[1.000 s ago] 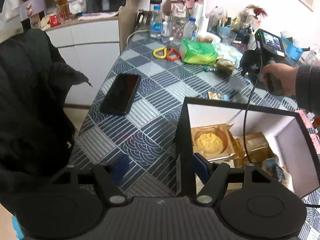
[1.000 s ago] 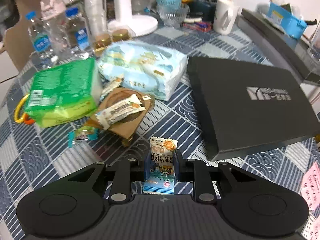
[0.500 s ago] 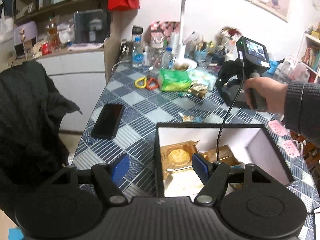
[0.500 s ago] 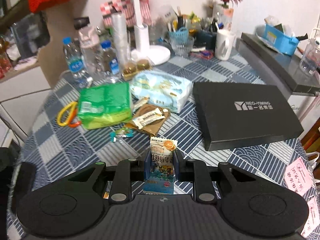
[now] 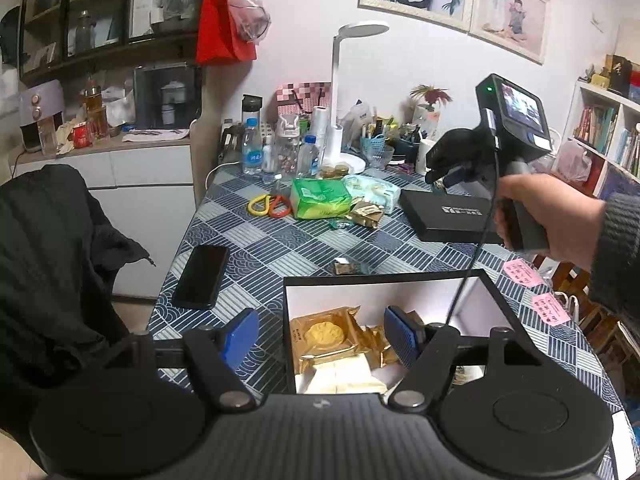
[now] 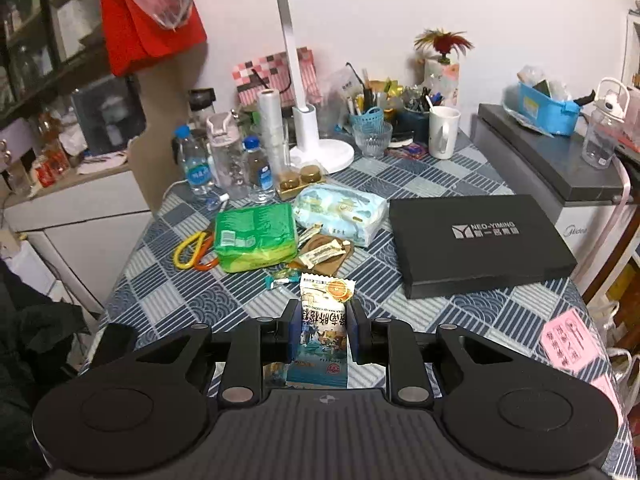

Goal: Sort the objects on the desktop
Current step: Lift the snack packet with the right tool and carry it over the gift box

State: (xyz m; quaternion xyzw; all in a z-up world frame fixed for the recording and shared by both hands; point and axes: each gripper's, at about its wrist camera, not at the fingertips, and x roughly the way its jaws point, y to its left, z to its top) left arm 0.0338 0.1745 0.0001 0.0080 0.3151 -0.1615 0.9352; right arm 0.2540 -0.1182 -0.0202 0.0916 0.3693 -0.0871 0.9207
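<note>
above the desk [image 6: 400, 304], nearer the camera than the black lid [image 6: 476, 240], the right gripper [image 6: 323, 330] clamps a snack packet [image 6: 325, 320] at mid-body. judged light, crinkly, crushable. left gripper [image 5: 320, 338] hangs spread, empty, over the open box [image 5: 486, 312].

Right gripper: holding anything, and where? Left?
Right gripper clamps a snack packet across its middle, side edges between the pads. Left gripper is open, empty.

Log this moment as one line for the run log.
right gripper: jaws shut on snack packet, lifted above table | left gripper: jaws open, empty, over open box | box holds gold packets
</note>
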